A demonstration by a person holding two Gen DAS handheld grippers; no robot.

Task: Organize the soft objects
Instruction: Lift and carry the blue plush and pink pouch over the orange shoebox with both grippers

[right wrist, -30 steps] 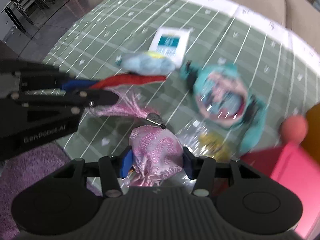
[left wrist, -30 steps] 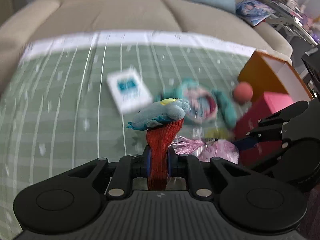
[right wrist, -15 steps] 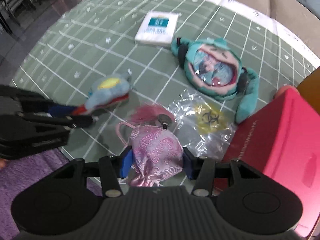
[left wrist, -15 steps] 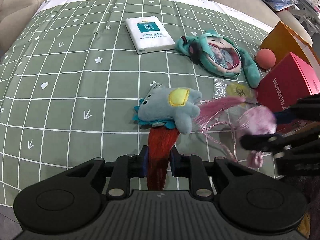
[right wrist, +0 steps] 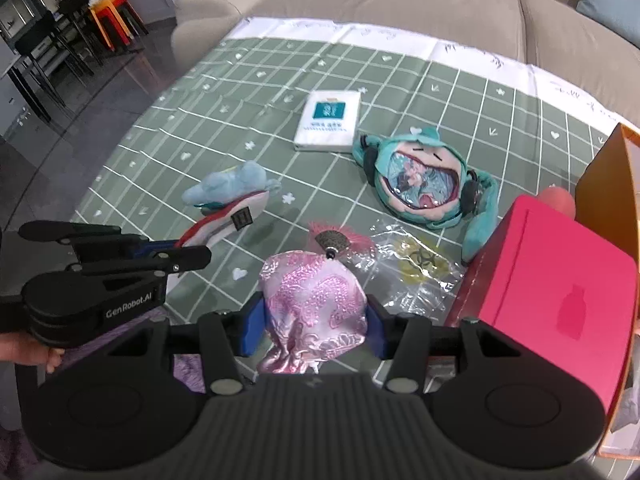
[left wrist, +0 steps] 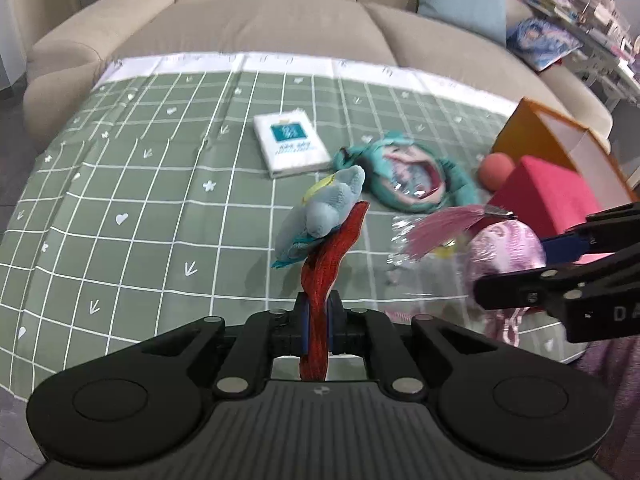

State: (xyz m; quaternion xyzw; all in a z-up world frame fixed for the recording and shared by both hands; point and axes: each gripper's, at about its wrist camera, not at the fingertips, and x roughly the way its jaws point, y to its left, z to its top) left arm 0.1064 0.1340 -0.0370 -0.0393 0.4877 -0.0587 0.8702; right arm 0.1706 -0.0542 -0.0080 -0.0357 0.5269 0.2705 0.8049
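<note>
My left gripper (left wrist: 318, 322) is shut on the red tail of a small blue plush (left wrist: 320, 210) and holds it above the green checked cloth (left wrist: 160, 208); the plush also shows in the right wrist view (right wrist: 232, 188). My right gripper (right wrist: 314, 320) is shut on a pink brocade pouch (right wrist: 314, 300) with a pink tassel (right wrist: 340, 236), held above the cloth's near edge. The pouch also shows at the right of the left wrist view (left wrist: 504, 248). A teal plush doll (right wrist: 424, 180) lies on the cloth.
A white tissue pack (right wrist: 328, 126) lies at the cloth's middle. A clear plastic bag (right wrist: 416, 264) lies near a magenta box (right wrist: 560, 280). An orange box (left wrist: 560, 140) and a coral ball (left wrist: 496, 168) are at the right. A beige sofa (left wrist: 260, 20) stands behind.
Both grippers rose and tilted up from the cloth. The blue plush now hangs higher in my left gripper. The pouch stays gripped in my right.
</note>
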